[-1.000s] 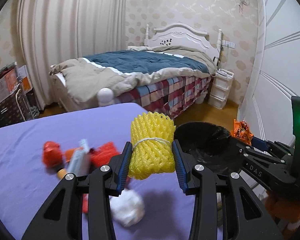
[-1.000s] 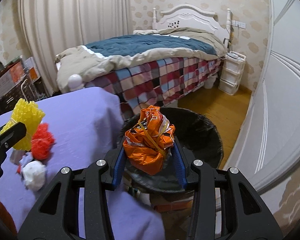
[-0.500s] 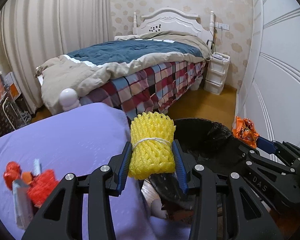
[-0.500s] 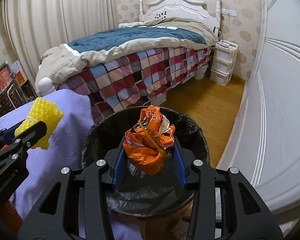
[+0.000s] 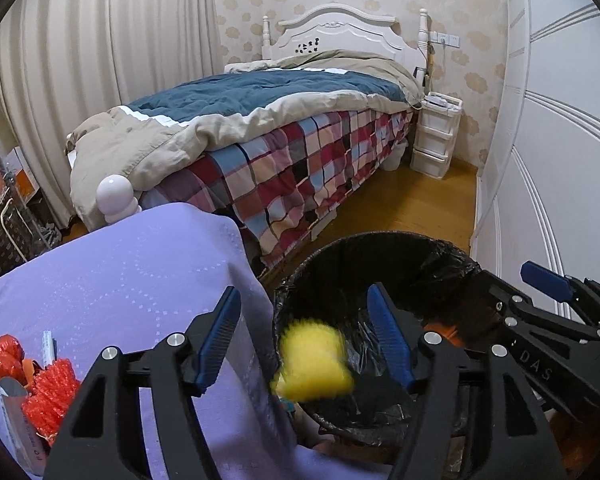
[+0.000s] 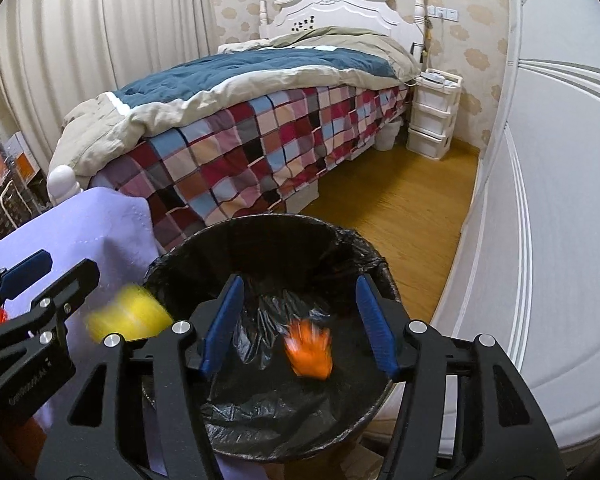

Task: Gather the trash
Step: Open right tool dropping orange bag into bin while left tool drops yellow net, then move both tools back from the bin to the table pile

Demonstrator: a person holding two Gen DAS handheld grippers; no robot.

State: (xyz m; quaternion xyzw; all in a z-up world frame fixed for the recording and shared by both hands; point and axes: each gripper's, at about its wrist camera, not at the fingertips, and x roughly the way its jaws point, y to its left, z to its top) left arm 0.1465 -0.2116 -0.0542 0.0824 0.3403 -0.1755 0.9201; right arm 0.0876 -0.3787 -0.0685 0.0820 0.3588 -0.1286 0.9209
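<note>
Over the black-lined trash bin (image 6: 352, 248) beside the purple tabletop (image 5: 112, 276), my left hand-held gripper (image 5: 306, 334) and right hand-held gripper (image 6: 298, 322) are both opening, pads touching nothing, while the motion-blurred yellow foam net (image 5: 314, 364) and crumpled orange wrapper (image 6: 310, 350) hang loose inside its rim.

Your left gripper (image 5: 306, 336) sits over the near rim of the black-lined trash bin (image 5: 380, 248), jaws opening, blue pads clear of the load. A yellow foam net (image 5: 314, 364), motion-blurred, is loose between the pads at the bin's left rim. Your right gripper (image 5: 540, 286) reaches in from the right above the bin. On the purple tablecloth (image 5: 132, 276), lower left: red foam net (image 5: 48, 396), red crumpled scrap (image 5: 6, 356), a small carton (image 5: 16, 420). Behind: a bed with patchwork cover (image 5: 300, 160), white drawer unit (image 5: 436, 132).
</note>
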